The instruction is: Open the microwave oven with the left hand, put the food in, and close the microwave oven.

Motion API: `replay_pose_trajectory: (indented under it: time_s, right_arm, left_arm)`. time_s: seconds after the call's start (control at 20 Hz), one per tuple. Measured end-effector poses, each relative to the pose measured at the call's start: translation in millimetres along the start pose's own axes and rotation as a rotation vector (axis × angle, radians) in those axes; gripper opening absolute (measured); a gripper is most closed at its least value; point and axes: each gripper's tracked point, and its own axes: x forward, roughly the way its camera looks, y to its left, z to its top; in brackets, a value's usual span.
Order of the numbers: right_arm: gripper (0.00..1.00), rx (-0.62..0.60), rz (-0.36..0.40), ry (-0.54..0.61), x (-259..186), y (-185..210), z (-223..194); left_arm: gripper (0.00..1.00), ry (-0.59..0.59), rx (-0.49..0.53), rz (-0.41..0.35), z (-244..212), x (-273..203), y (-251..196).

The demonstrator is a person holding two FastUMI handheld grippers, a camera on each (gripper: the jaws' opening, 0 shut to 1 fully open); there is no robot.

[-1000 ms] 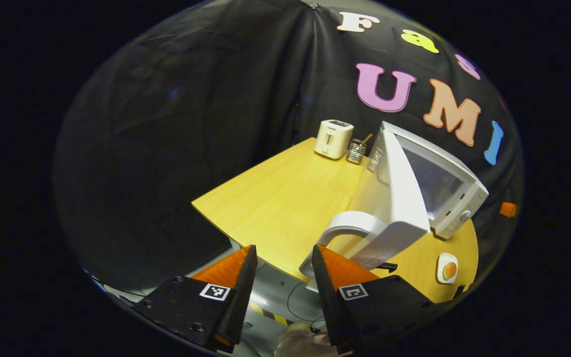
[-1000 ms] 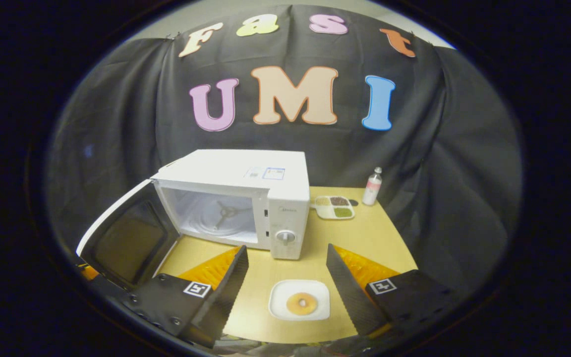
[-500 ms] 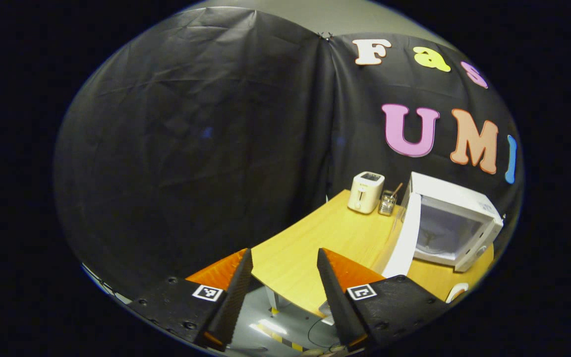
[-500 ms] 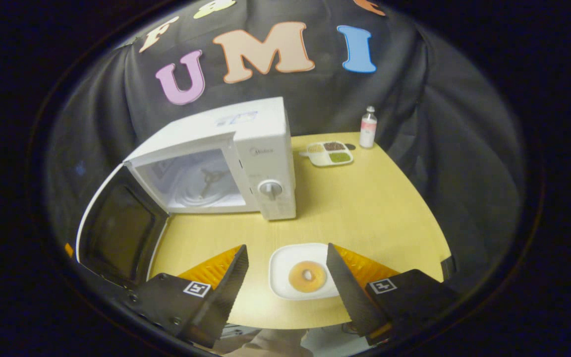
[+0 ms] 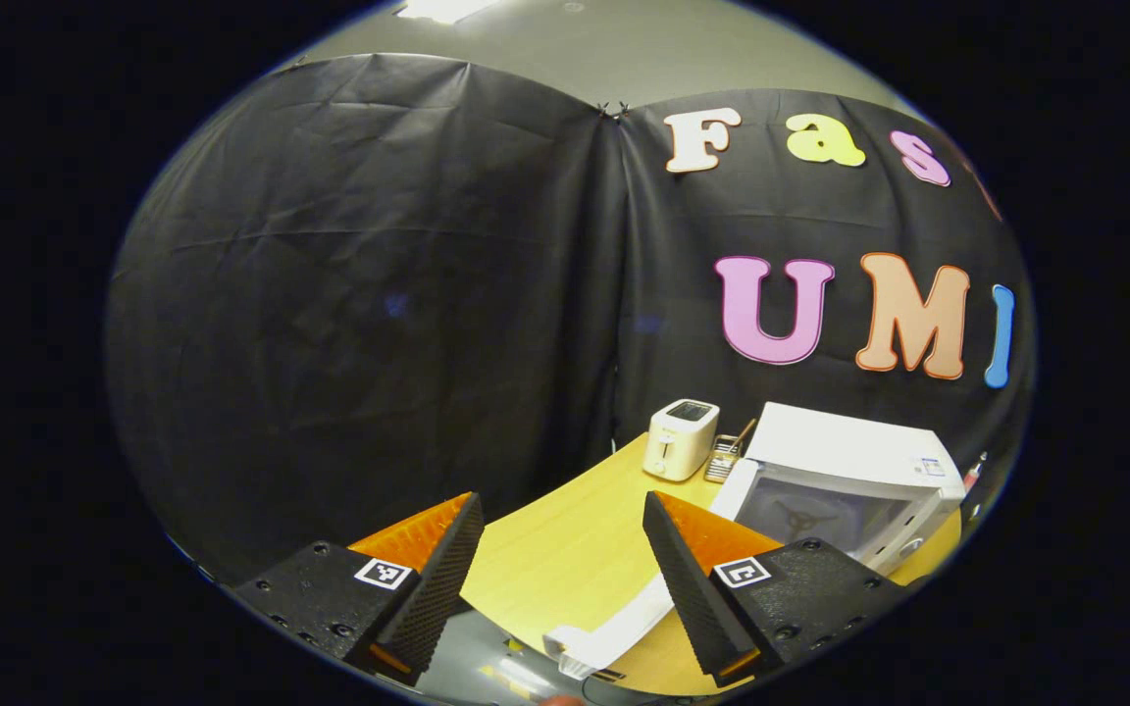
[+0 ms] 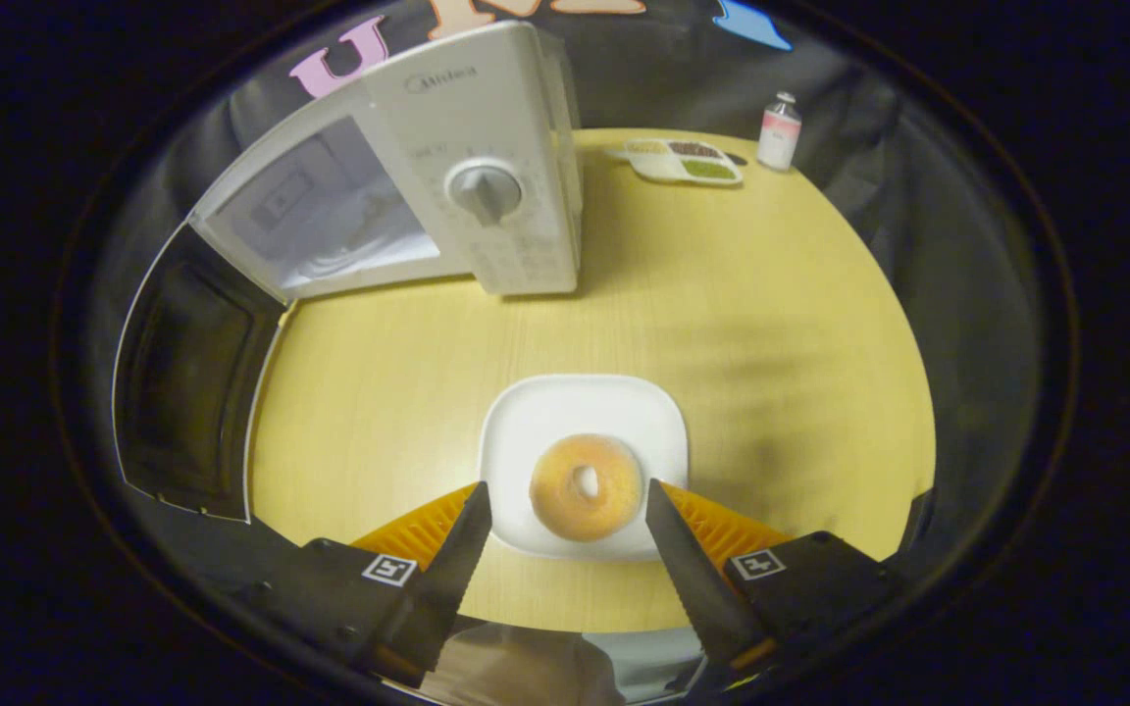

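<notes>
Printed in grey on the front panel of the microwave [image 6: 516, 196], upper middle of the right gripper view: a short brand wordmark [image 6: 439, 78], just above the dial [image 6: 485, 188]. Around that dial, faint scale markings, too blurred to read. At the bottom of the same view, on each finger of the right gripper [image 6: 566, 488]: a square black-and-white marker tag [image 6: 388, 569], a coded pattern with no letters. Same kind of marker tag [image 5: 377, 574] on each finger of the left gripper [image 5: 561, 499], bottom of the left gripper view. At lower right there, on the microwave's top: a small sticker [image 5: 926, 467], print too small to make out. On the bottle [image 6: 779, 132], upper right of the right gripper view: a pale label, illegible.
</notes>
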Motion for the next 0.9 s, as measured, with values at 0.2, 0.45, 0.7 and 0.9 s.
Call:
replay_pose_trajectory:
  time_s: [0.2, 0.45, 0.7, 0.9]
  right_arm:
    - [1.0, -0.061, -0.015, 0.077, 16.0, -8.2, -8.4]
    - [1.0, -0.091, 0.002, 0.125, 29.1, -4.9, -10.1]
    - [1.0, -0.118, -0.01, 0.158, 35.6, -9.3, -14.6]
    - [0.78, -0.102, -0.002, 0.176, 34.9, -8.0, -15.9]
  left_arm:
    - [0.96, -0.033, 0.011, -0.019, 15.6, 4.7, -32.1]
    - [0.98, -0.016, -0.027, -0.017, 12.5, 8.6, -52.1]
    - [0.96, 0.015, -0.063, 0.007, 4.1, 12.4, -51.9]
    - [0.96, 0.023, -0.076, 0.0, 1.1, 21.4, -57.8]
